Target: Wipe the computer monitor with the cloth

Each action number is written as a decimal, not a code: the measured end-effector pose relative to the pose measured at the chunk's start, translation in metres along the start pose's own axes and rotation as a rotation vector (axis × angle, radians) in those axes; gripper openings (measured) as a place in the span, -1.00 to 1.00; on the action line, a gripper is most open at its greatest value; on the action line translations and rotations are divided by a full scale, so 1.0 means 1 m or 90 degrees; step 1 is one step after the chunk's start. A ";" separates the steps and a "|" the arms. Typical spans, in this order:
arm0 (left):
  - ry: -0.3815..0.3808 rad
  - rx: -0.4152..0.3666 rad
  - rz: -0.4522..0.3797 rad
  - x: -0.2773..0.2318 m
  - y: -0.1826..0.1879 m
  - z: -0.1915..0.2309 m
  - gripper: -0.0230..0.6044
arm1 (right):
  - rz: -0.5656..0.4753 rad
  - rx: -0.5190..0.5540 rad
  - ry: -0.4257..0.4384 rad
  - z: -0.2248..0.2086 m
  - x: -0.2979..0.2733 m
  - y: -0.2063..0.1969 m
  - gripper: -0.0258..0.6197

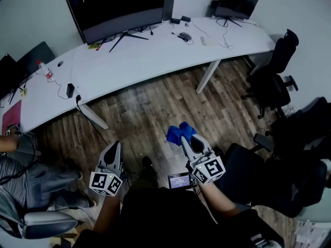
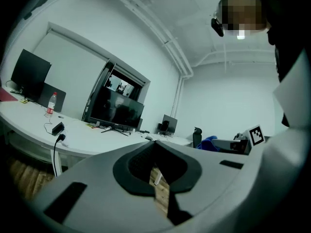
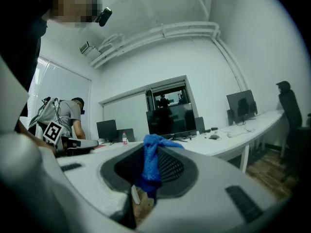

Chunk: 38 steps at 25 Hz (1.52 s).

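Here, in the head view, the right gripper [image 1: 185, 137] is clamped on a crumpled blue cloth [image 1: 179, 131] and is held over the brown wood floor [image 1: 155, 105], well apart from the curved white desk [image 1: 155, 56]. The wide dark computer monitor [image 1: 121, 6] stands at the desk's far edge, left of its middle. It therefore lies ahead and to the left of the cloth, with its long axis along that edge. The left gripper [image 1: 114, 146] hangs beside the right one and is laterally nearer the monitor, but it carries nothing.

In the left gripper view, the jaws meet at their tips with nothing between them. Only a sliver of floor shows below the closed tips of the left gripper [image 2: 153, 148]. The monitor [image 2: 116, 108] appears beyond them, slightly left. The cloth [image 2: 209, 141] shows off to the right.

In the right gripper view, the cloth [image 3: 150, 161] is pinched between the jaws of the right gripper [image 3: 146, 152] and bunches above the tips. The monitor [image 3: 172, 119] sits almost straight along the jaw line, across the desk. The coming reach is judged to run forward, over the desk's near edge, toward the screen.
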<state>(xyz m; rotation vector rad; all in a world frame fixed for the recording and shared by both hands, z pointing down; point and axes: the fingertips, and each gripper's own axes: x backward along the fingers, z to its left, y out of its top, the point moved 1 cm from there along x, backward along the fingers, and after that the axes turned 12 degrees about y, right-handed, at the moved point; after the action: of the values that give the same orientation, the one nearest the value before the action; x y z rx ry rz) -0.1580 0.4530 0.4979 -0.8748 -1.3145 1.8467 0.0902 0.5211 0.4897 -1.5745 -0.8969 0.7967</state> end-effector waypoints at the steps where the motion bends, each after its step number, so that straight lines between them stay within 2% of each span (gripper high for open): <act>1: 0.000 0.003 -0.001 -0.015 0.005 0.007 -0.95 | 0.002 0.003 0.001 -0.008 -0.014 0.005 -0.71; 7: -0.019 0.010 -0.018 -0.096 0.041 0.046 -0.95 | -0.001 0.025 -0.005 -0.052 -0.094 0.040 -0.71; 12: -0.036 0.006 -0.018 -0.150 0.056 0.073 -0.95 | -0.005 0.028 -0.009 -0.076 -0.147 0.052 -0.71; 16: -0.029 0.015 -0.019 -0.180 0.062 0.094 -0.95 | 0.002 0.021 -0.012 -0.092 -0.174 0.047 -0.71; 23: -0.005 0.014 -0.019 -0.250 0.072 0.126 -0.95 | 0.002 0.009 -0.002 -0.146 -0.234 0.044 -0.71; 27: 0.022 0.007 -0.022 -0.293 0.082 0.140 -0.95 | 0.002 -0.004 0.028 -0.181 -0.278 0.045 -0.71; 31: 0.047 0.007 -0.032 -0.348 0.101 0.147 -0.95 | 0.004 0.020 0.066 -0.224 -0.323 0.063 -0.71; 38: 0.134 -0.007 -0.044 -0.426 0.141 0.175 -0.95 | -0.009 0.037 0.190 -0.286 -0.420 0.105 -0.71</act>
<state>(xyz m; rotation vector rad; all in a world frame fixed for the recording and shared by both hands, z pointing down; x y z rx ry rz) -0.1001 -0.0233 0.4626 -0.9882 -1.2088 1.6464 0.1465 0.0066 0.4485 -1.5834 -0.6621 0.5535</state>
